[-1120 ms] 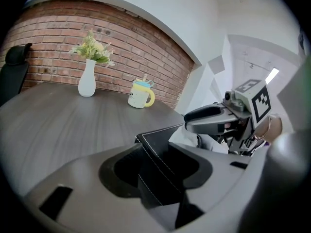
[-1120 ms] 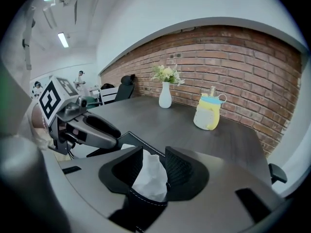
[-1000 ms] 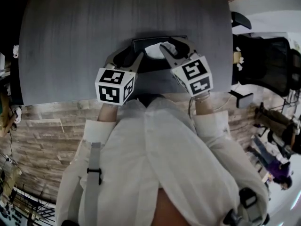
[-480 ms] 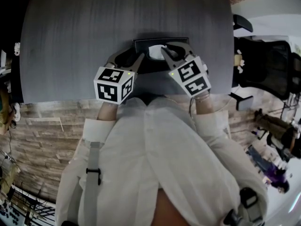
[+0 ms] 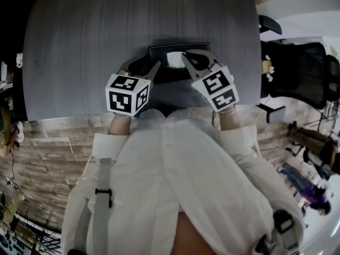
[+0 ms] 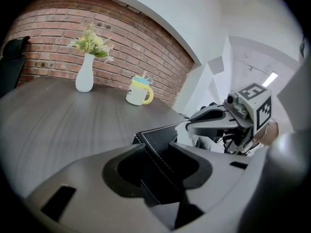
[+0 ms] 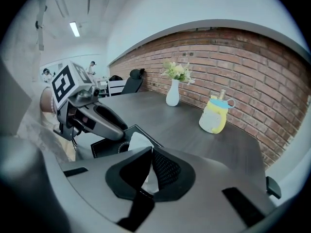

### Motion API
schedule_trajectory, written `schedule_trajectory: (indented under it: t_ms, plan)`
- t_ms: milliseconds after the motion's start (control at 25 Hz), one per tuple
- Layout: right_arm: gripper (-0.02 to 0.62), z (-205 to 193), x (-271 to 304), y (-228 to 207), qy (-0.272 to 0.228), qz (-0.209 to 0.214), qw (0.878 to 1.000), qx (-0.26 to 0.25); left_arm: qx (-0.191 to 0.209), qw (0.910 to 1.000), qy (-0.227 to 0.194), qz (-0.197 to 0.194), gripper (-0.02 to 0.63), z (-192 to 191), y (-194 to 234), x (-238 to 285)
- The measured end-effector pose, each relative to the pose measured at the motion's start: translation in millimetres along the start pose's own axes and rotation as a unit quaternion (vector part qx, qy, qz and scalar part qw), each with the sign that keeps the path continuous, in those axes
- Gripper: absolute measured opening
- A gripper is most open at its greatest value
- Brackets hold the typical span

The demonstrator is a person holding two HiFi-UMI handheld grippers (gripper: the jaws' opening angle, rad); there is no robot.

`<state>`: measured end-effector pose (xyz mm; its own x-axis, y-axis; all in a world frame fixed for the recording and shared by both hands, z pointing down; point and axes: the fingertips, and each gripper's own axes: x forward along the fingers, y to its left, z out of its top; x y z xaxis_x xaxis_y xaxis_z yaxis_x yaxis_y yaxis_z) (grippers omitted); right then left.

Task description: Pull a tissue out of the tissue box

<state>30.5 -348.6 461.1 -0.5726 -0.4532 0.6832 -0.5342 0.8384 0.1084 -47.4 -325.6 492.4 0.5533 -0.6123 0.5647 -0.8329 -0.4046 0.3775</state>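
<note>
A black tissue box [image 5: 158, 52] lies on the dark grey table [image 5: 79, 47], near its front edge. A white tissue [image 5: 174, 59] stands up out of the slot in its top. My left gripper [image 5: 146, 62] is clamped on the box's left end; the stitched box wall [image 6: 155, 135] runs between its pads. My right gripper [image 5: 187, 57] reaches over the slot from the right. Its jaws are closing, and in the right gripper view the pads [image 7: 163, 166] pinch the tissue [image 7: 138, 142] between them.
A yellow and white mug [image 7: 214, 115] and a white vase with flowers [image 7: 173, 93] stand at the table's far side, before a brick wall. A black office chair [image 5: 297, 73] is off the table's right end. My white shirt fills the lower head view.
The right gripper's jaws have come together from wide open onto the tissue. The left gripper and the box have stayed where they were.
</note>
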Motion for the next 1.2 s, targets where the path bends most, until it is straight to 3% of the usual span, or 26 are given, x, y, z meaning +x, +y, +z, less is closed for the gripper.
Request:
schedule_trajectory:
  t_ms: [280,720,1200]
  plan:
    - [0.008,9.5,-3.4,2.0,-0.016,-0.002,1.000,0.016,0.004,1.0000,0.004,-0.008,0.147,-1.4,2.3,-3.0]
    - [0.006,18.2,-14.0,-20.5,-0.037,-0.054,0.997,0.045,0.016,0.9998,0.009,-0.006,0.147,-1.1,1.2,-2.4]
    - [0.006,30.8,-27.6,-28.1,-0.056,-0.077,0.995,0.039,0.018,0.9998,0.009,-0.005,0.147,-0.7,1.5,-3.0]
